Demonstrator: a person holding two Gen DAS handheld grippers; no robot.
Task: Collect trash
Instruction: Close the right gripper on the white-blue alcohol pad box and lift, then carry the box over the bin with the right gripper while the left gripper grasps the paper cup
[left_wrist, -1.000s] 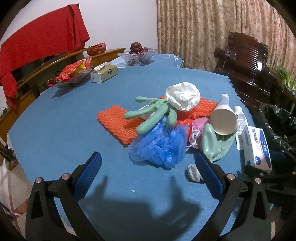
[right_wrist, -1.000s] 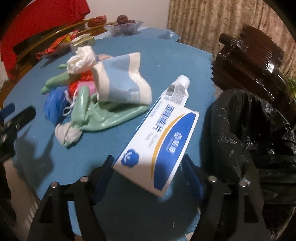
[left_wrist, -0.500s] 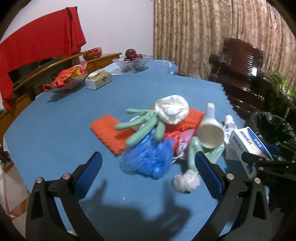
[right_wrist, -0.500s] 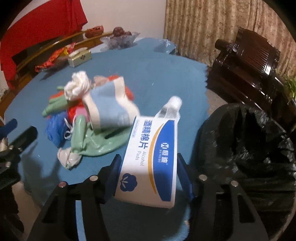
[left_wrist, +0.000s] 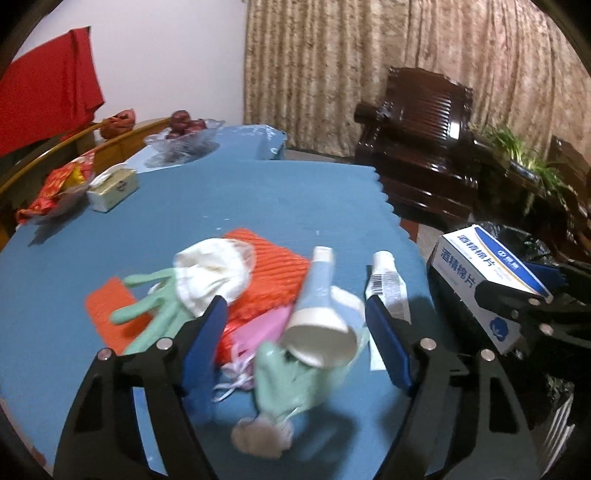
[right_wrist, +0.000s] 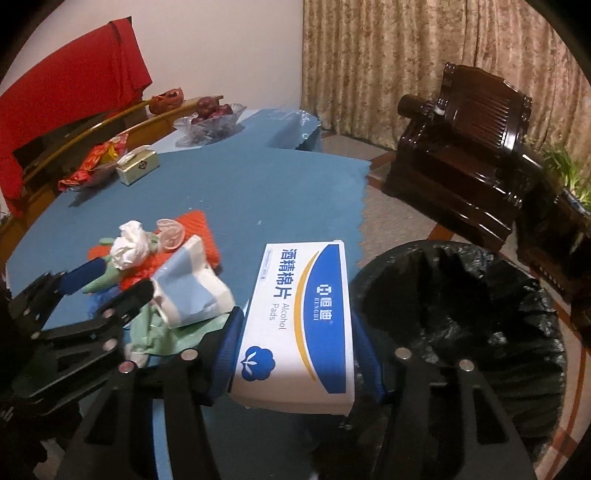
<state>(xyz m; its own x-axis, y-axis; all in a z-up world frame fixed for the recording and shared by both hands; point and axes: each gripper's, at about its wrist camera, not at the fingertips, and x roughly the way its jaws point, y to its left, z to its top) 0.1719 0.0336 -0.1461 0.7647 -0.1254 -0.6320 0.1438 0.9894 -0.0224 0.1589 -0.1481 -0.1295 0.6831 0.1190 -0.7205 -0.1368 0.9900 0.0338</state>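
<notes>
My right gripper (right_wrist: 295, 339) is shut on a white and blue alcohol-pads box (right_wrist: 299, 314) and holds it above the table's right edge, beside the black-lined trash bin (right_wrist: 461, 310). The box (left_wrist: 484, 280) also shows at the right of the left wrist view. My left gripper (left_wrist: 295, 339) is open and hangs over the trash pile, its pads on either side of a paper cup (left_wrist: 317, 325) lying on a green glove (left_wrist: 284, 384). The pile also holds orange foam netting (left_wrist: 269, 273), a white crumpled wad (left_wrist: 210, 277), a pink bag (left_wrist: 258, 328) and a small white tube (left_wrist: 386, 284).
The blue tablecloth (left_wrist: 221, 199) carries a tissue box (left_wrist: 110, 188), a red snack bag (left_wrist: 55, 188) and a glass fruit bowl (left_wrist: 181, 144) at the far left. A dark wooden armchair (right_wrist: 465, 147) stands beyond the bin. Curtains hang behind.
My right gripper has lifted the box off the table and swung it right, next to the bin. My left gripper has moved forward over the pile, closer to the cup.
</notes>
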